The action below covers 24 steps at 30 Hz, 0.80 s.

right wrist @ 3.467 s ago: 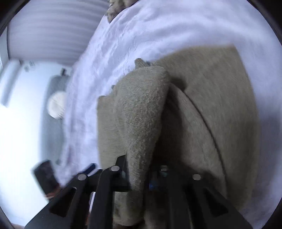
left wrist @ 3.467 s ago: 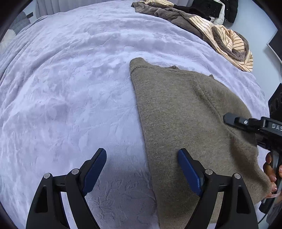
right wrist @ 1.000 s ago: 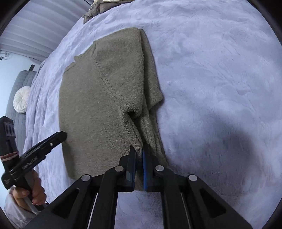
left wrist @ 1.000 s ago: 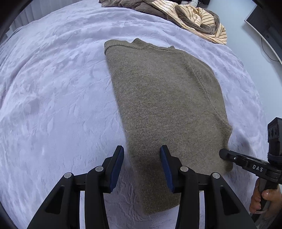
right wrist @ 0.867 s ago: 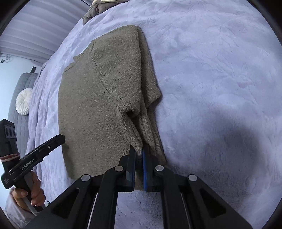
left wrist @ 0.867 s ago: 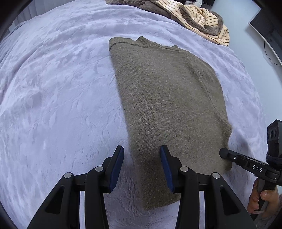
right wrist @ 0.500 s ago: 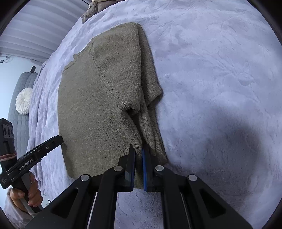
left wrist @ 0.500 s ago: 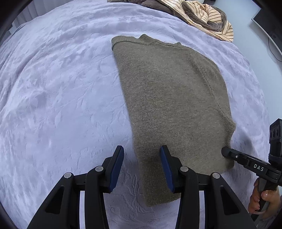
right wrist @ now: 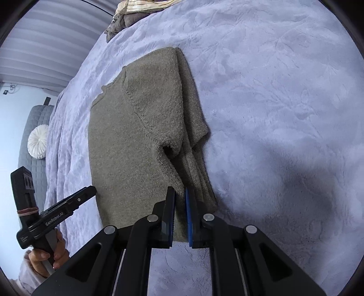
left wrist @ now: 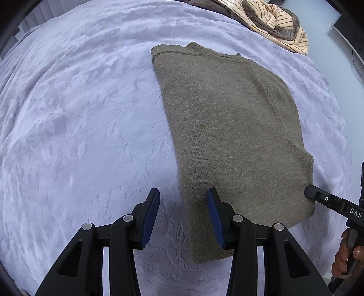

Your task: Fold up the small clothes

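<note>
Olive knit sweater (left wrist: 229, 136) — folded flat — on lilac blanket (left wrist: 79, 136).

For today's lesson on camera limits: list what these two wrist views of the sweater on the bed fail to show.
- Sweater near hem: left wrist view, behind the left tongs.
- Hem between the right tongs: right wrist view; contact unclear.
- Striped clothes pile: cut by the top edge in both.
- Person: only hands show.
</note>
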Available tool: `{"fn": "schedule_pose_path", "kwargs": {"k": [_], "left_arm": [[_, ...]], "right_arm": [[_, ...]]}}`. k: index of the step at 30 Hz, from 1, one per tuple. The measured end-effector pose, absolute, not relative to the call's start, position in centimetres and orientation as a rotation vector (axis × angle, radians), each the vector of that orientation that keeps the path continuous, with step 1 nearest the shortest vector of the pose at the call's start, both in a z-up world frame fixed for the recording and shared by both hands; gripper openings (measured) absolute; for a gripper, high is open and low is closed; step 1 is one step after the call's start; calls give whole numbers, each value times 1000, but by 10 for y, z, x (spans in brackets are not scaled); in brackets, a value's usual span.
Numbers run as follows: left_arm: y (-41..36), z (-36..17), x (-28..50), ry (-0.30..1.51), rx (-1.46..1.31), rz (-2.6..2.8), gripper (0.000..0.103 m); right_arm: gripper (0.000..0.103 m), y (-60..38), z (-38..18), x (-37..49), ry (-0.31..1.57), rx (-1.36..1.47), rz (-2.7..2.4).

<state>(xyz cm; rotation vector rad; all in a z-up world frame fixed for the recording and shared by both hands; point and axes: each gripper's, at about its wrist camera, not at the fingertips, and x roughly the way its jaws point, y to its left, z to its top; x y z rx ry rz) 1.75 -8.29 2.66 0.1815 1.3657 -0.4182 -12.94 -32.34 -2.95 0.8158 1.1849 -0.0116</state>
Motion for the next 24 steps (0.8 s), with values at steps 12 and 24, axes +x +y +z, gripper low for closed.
{"fn": "schedule_pose_path", "kwargs": {"k": [12,24], "left_arm": [[-63,36,41,1344,111,-355,101],[-71,6,84,1436,-72,-383,101]], "right_arm": [[40,-346,-20,-131,1162,867,33],[40,-371,-39,-72,1142,903,26]]}}
